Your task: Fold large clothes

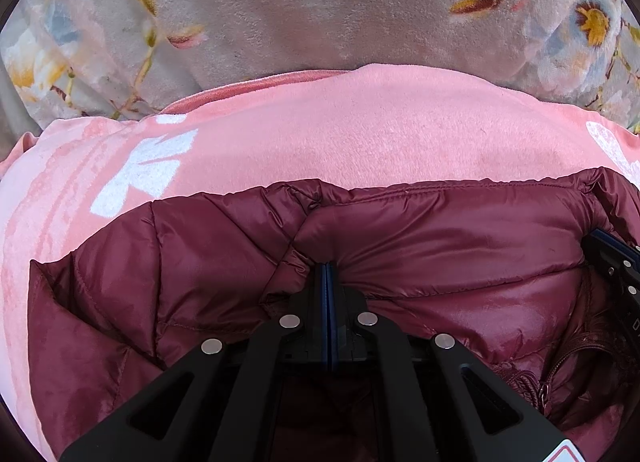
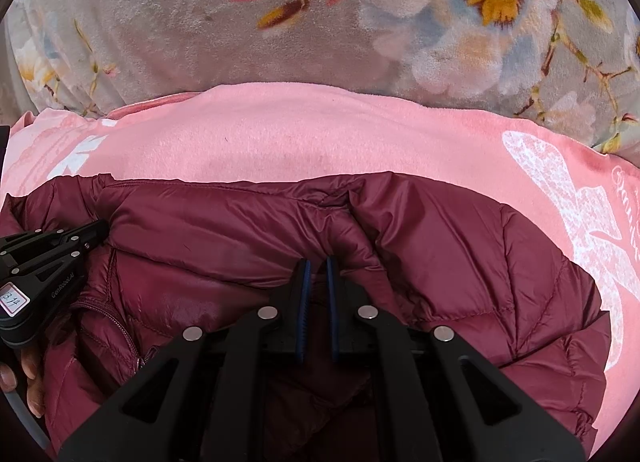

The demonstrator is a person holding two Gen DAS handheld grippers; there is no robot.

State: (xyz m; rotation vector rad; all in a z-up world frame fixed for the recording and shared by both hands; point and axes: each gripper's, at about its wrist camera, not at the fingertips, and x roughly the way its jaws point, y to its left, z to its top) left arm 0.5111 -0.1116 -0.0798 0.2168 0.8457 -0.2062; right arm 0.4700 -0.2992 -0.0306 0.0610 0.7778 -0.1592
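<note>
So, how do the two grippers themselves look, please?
Both are matte black plastic. The left gripper and the right gripper each have blue pads on the fingertips, triangular cut-outs in the arms and round silver studs. In the right wrist view, the left gripper's body bears a white label edged in red, and a grey cable hangs below it.

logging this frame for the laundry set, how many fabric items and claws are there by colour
maroon: 1, the quilted puffer jacket
pink: 1, the pink blanket with white print under the jacket
grey floral: 1, the plush floral blanket behind it
black: 2, the left claw and the right claw, both shut on jacket fabric
total: 5
</note>
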